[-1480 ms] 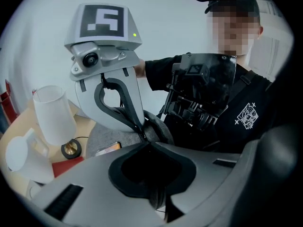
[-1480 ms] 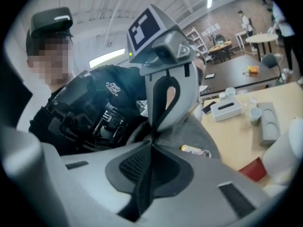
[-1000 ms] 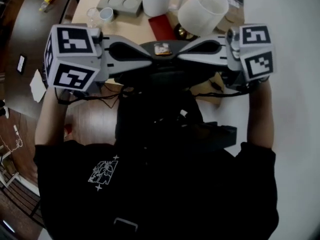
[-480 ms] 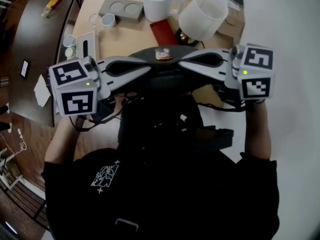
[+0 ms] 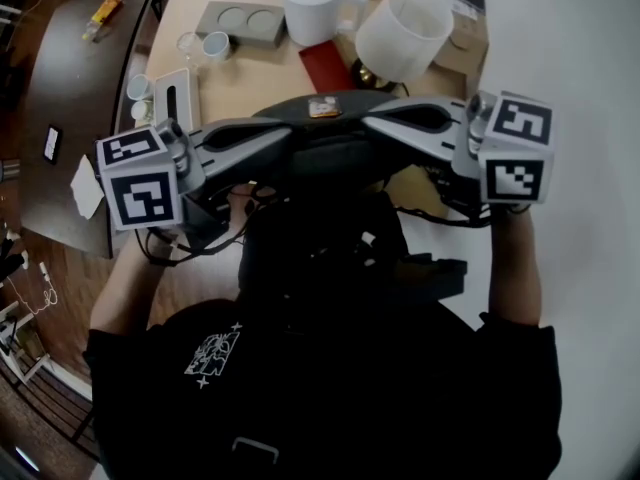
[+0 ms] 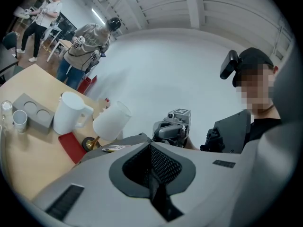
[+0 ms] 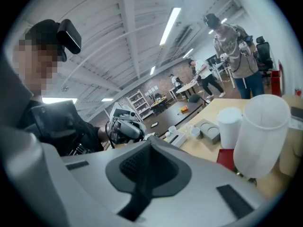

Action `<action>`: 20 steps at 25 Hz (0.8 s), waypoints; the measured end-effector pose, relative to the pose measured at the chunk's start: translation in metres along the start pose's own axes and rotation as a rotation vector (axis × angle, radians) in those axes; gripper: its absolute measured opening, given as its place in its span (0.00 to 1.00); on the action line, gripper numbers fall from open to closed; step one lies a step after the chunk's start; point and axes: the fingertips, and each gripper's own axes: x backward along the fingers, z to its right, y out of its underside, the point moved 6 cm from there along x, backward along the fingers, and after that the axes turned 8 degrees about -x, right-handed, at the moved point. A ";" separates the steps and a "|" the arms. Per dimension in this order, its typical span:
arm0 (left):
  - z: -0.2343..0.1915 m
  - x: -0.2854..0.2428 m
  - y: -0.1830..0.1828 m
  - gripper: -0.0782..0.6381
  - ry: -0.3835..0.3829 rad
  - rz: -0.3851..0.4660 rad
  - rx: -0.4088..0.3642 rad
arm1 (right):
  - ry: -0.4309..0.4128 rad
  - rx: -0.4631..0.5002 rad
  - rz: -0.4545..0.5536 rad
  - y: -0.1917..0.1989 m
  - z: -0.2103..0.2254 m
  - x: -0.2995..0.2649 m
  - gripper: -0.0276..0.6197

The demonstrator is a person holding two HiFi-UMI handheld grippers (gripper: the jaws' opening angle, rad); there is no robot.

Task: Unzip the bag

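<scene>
The black bag is the biggest thing here, a dark mass in the middle of the head view between the person's chest and the table. I cannot make out its zip.

Above it, the left gripper and the right gripper are held up with their tips pointing at each other and nearly meeting. Each has its jaws pressed together on nothing. The unzipping looks not yet begun.

To do it well, I would:
- find the zip pull first;
- pinch the cloth beside the zip's closed end with one gripper, so the bag cannot follow;
- nip the pull with the other gripper and draw it straight along the teeth (a sideways tug is likely to jam it).

On the table in the upper part of the frame:
- The white lampshade lies tilted, with its hollow apparently empty.
- Left of it, the white jug shows nothing of its contents.
- Further left, the grey tray has two round hollows, both bare.
- Lower left, the white box has a dark slot.
- The small cups are too small to tell whether they hold anything.
</scene>
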 end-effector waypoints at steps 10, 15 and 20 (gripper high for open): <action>-0.027 0.053 0.009 0.11 -0.069 0.215 0.156 | 0.101 -0.190 0.292 0.020 0.043 0.055 0.06; -0.045 0.078 0.024 0.11 -0.091 0.302 0.212 | 0.157 -0.281 0.408 0.042 0.076 0.083 0.06; -0.055 0.091 0.028 0.11 -0.153 0.302 0.173 | 0.240 -0.292 0.419 0.056 0.101 0.096 0.06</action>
